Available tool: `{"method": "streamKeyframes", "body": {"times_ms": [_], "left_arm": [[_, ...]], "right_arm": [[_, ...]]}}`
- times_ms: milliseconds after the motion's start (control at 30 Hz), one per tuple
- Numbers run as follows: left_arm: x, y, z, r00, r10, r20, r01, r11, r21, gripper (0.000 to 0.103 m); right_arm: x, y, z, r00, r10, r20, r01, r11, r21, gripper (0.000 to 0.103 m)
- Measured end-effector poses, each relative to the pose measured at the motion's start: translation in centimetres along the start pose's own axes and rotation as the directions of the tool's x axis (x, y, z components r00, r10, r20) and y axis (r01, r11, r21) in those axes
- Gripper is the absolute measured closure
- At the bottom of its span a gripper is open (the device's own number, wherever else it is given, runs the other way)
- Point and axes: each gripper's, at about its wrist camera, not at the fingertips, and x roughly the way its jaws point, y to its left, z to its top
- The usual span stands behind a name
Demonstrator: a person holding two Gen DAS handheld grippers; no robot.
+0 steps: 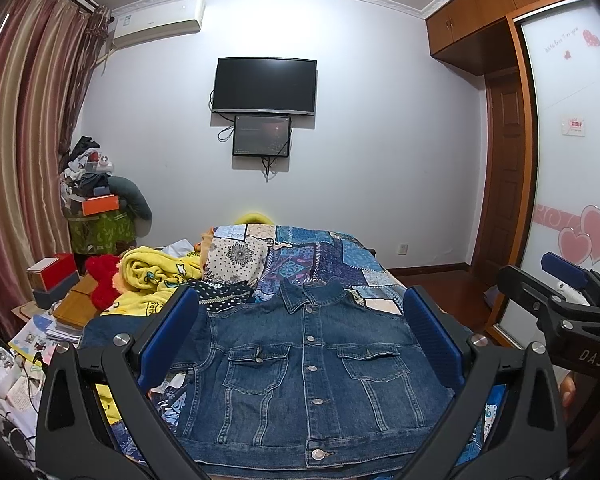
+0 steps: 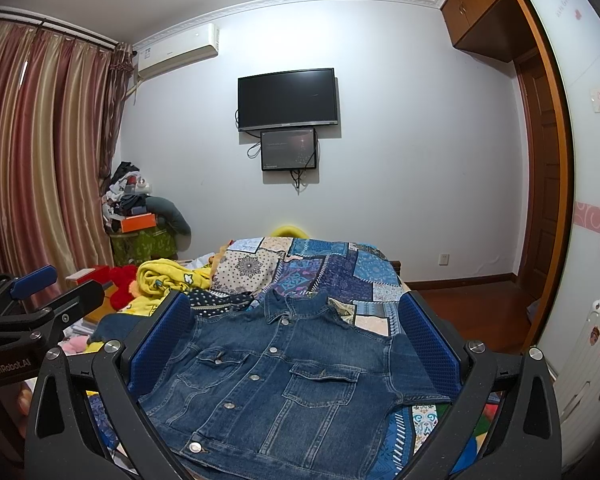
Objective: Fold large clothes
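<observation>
The denim jacket lies front-up, buttoned and spread on the patchwork quilt, just ahead of both claws; left gripper and right gripper hover released, likely ready to fold

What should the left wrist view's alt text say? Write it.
A buttoned denim jacket lies front-up on a patchwork quilt, framed by the left gripper with its jaws open. The right gripper shows at the right edge; a TV hangs on the far wall.
</observation>
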Motion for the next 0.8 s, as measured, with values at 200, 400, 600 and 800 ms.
{"method": "streamKeyframes", "body": {"times_ms": [200, 400, 600, 800], "left_arm": [[0.4, 0.3, -0.4, 1.000, 0.004, -0.007, -0.004, 1.000, -0.005, 0.000], [1.4, 1.0, -0.5, 1.000, 0.012, -0.015, -0.012, 1.000, -0.010, 0.000], [3.6, 2.9, -0.8, 0.999, 0.036, -0.026, -0.036, 0.999, -0.027, 0.000], [7.1, 6.4, -1.3, 0.994, 0.089, -0.060, -0.093, 0.994, -0.064, 0.000]], "right_arm": [[0.1, 0.2, 0.2, 1.000, 0.000, -0.007, 0.000, 1.000, -0.003, 0.000], [1.1, 0.3, 0.2, 1.000, -0.003, -0.029, 0.003, 1.000, -0.007, 0.000], [3.2, 0.6, -0.3, 0.997, -0.008, -0.078, 0.006, 1.000, -0.024, 0.000], [6.4, 1.4, -0.8, 0.990, -0.006, -0.142, 0.000, 0.999, -0.044, 0.000]]}}
